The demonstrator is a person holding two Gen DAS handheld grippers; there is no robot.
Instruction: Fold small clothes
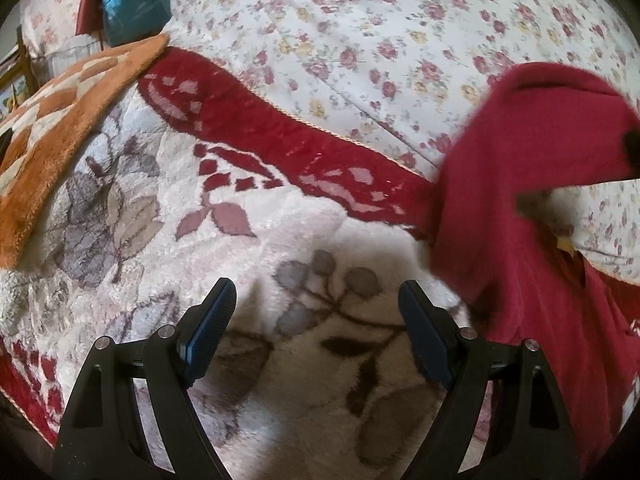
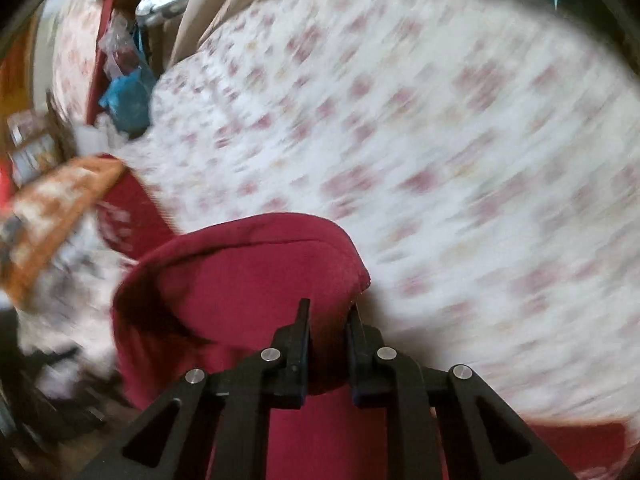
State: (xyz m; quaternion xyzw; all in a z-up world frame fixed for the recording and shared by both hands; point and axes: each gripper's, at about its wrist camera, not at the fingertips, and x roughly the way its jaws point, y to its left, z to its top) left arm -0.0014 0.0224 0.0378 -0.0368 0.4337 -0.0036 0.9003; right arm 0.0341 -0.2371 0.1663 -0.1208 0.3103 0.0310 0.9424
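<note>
1. Here, the left wrist view is sharp: the left gripper [image 1: 316, 312] hangs with its jaws spread wide and nothing between them, its blue-padded fingertips [image 1: 210, 330] above a plush blanket [image 1: 240, 264] of white pile with grey leaf and berry patterns and a deep red border.
2. That same view shows the red garment [image 1: 520, 208] at the right side, lifted off the blanket, with a flap raised and folding over toward the flowered sheet [image 1: 400, 32]; its lower part trails down to the blanket near the right finger of the left gripper, though contact there cannot be made out.
3. An orange and white rug [image 1: 60, 128] lies over the blanket's far left corner, and a blue plastic bag [image 1: 132, 4] sits beyond it; both are crisp only in this view.
4. The right wrist view is heavily smeared by motion, so the flowered sheet [image 2: 440, 140] reads only as streaks of pink on white.
5. What this view adds is the grasp: the right gripper [image 2: 328, 312] is clenched on the red garment [image 2: 240, 280], the narrow gap between its jaws filled with red cloth, and a rounded fold of the fabric stands up just ahead of the fingers.
6. The orange rug [image 2: 52, 216] and blue bag [image 2: 128, 96] appear at the left here too, blurred, along with what seems to be clutter by the bed's edge.
</note>
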